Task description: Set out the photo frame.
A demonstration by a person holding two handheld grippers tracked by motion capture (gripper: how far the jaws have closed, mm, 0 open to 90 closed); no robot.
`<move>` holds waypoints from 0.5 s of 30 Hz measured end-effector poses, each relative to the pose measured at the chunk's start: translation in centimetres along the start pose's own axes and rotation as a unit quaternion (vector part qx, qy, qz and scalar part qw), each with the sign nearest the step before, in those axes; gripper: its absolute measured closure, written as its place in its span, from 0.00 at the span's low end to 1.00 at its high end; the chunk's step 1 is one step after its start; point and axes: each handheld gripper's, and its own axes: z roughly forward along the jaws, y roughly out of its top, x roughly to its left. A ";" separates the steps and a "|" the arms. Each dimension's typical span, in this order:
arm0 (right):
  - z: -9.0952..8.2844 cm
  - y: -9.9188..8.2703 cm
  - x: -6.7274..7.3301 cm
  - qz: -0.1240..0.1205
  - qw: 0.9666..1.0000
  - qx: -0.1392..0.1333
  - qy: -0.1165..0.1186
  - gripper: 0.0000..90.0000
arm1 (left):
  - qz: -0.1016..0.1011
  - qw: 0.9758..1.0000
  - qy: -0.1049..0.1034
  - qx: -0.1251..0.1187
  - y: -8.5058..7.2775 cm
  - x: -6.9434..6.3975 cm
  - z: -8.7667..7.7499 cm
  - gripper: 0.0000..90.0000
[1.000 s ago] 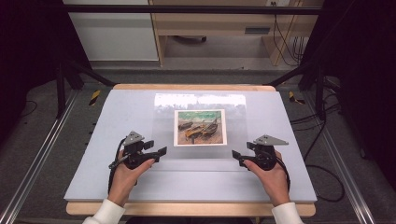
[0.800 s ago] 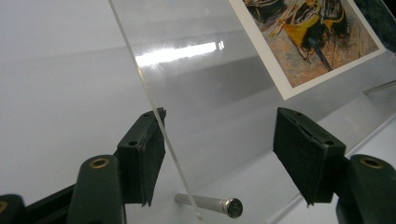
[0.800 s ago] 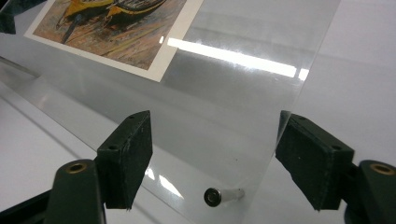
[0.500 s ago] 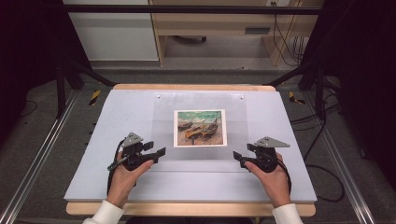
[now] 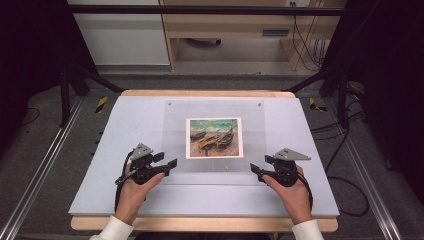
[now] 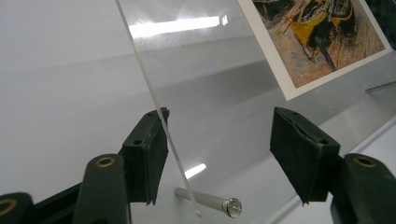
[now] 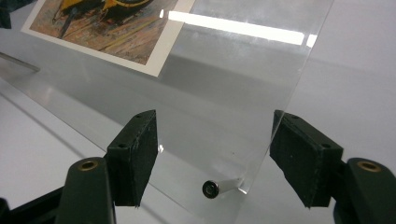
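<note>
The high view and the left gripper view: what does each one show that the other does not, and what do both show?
High view alone: both hands, the right gripper, the whole table. Left gripper view alone: a small metal pin at the clear sheet's corner, between open jaws. Both: the clear sheet and the boat picture.

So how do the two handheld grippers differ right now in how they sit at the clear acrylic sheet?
The left gripper meets the clear acrylic sheet's left edge with one black finger right against that edge; the right gripper meets its right edge, which runs just beside one finger. Both have open fingers that have just been closing, near a small metal standoff pin.
</note>
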 end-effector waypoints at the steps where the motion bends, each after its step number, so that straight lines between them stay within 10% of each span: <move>1: 0.0 0.0 0.0 0.000 1.000 0.000 0.000 0.36 | 0.000 1.000 0.000 0.000 0.0 0.0 0.0 0.40; 15: -0.4 -0.4 0.4 -0.013 1.000 0.002 -0.008 0.39 | 0.009 1.000 0.009 -0.002 -0.3 -0.5 -0.3 0.41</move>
